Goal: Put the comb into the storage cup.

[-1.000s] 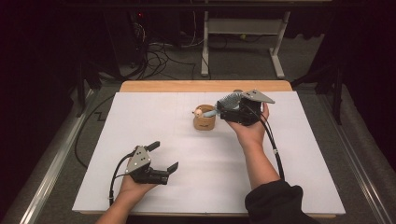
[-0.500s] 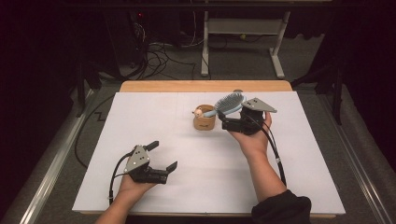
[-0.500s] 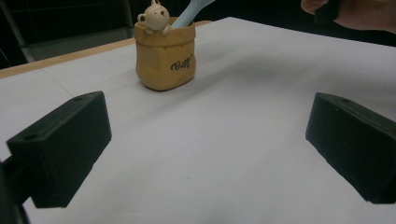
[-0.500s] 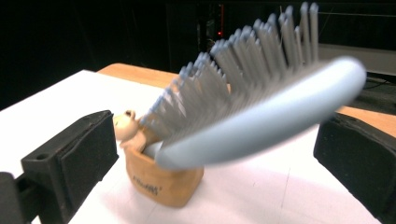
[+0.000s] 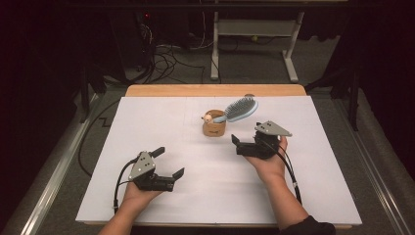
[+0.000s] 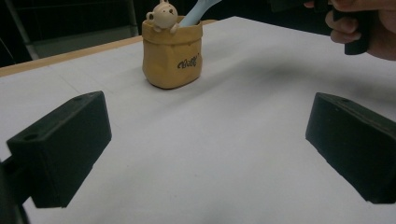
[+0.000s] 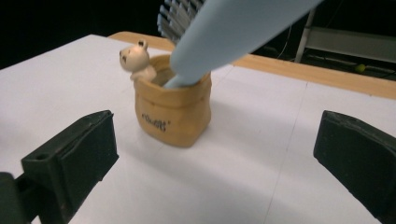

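Note:
A tan sack-shaped cup point(image 5: 214, 129) point(image 6: 172, 55) point(image 7: 173, 114) with a small bear figure point(image 7: 135, 59) on its rim stands on the white table. A light-blue hairbrush point(image 5: 238, 109) point(image 7: 233, 28) leans in it, handle down, head up to the right. My right gripper point(image 5: 236, 145) point(image 7: 210, 163) is open just right of the cup, nothing between its jaws. My left gripper point(image 5: 169, 162) point(image 6: 205, 140) rests open near the front left, well short of the cup.
The white sheet point(image 5: 147, 122) covers the table, with a wooden edge point(image 5: 171, 90) at the back. A metal stand point(image 5: 254, 34) and cables point(image 5: 166, 54) are on the floor beyond. The person's right hand point(image 6: 359, 28) appears in the left gripper view.
My right gripper let go of the hairbrush, which now leans in the cup, and drew back toward the person and down. The left gripper stayed put.

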### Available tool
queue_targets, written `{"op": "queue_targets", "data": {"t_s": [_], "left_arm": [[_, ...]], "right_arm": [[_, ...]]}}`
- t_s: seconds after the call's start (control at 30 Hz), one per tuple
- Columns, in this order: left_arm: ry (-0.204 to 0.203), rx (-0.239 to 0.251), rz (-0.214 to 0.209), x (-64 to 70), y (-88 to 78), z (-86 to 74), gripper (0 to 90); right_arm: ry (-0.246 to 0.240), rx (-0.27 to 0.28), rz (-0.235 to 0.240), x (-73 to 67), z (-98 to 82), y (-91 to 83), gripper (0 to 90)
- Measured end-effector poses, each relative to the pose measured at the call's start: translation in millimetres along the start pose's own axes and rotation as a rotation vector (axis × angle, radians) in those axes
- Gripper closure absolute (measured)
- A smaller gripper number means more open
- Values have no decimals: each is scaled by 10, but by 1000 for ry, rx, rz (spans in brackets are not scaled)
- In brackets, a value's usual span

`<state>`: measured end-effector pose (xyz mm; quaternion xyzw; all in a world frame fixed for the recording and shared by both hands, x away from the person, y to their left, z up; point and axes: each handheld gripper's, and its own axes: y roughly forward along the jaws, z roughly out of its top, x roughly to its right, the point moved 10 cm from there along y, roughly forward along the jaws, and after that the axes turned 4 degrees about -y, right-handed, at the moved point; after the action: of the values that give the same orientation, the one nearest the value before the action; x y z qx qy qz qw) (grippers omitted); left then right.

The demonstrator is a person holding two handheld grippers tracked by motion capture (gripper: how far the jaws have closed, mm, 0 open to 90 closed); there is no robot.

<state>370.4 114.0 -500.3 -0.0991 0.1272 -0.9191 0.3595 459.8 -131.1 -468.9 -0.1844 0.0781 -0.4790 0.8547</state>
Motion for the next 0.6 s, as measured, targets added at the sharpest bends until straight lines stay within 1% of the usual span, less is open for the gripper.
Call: {"op": "queue_targets", "data": {"t_s": [0.1, 0.2, 0.27, 0.37, 0.43, 0.53, 0.6], "left_arm": [[-4, 1, 0, -11, -8, 1, 9], [-8, -2, 1, -22, -13, -4, 9], [-6, -5, -1, -19, -19, -9, 9], [-2, -2, -6, -6, -34, -1, 9], [-5, -3, -5, -14, -40, 0, 9], [-5, -9, 2, -39, -64, -8, 9], [-7, -6, 7, -53, -95, -3, 9]], "right_arm": [[-16, -8, -3, -7, -116, -68, 2], [-15, -13, 6, -23, -226, -163, 2], [-20, -6, 11, -34, -289, -242, 2], [-15, 4, 20, -38, -392, -389, 2], [-10, 20, 21, -30, -457, -498, 2], [-12, 29, 12, 0, -561, -663, 2], [-10, 38, -5, 33, -607, -775, 2]]}}
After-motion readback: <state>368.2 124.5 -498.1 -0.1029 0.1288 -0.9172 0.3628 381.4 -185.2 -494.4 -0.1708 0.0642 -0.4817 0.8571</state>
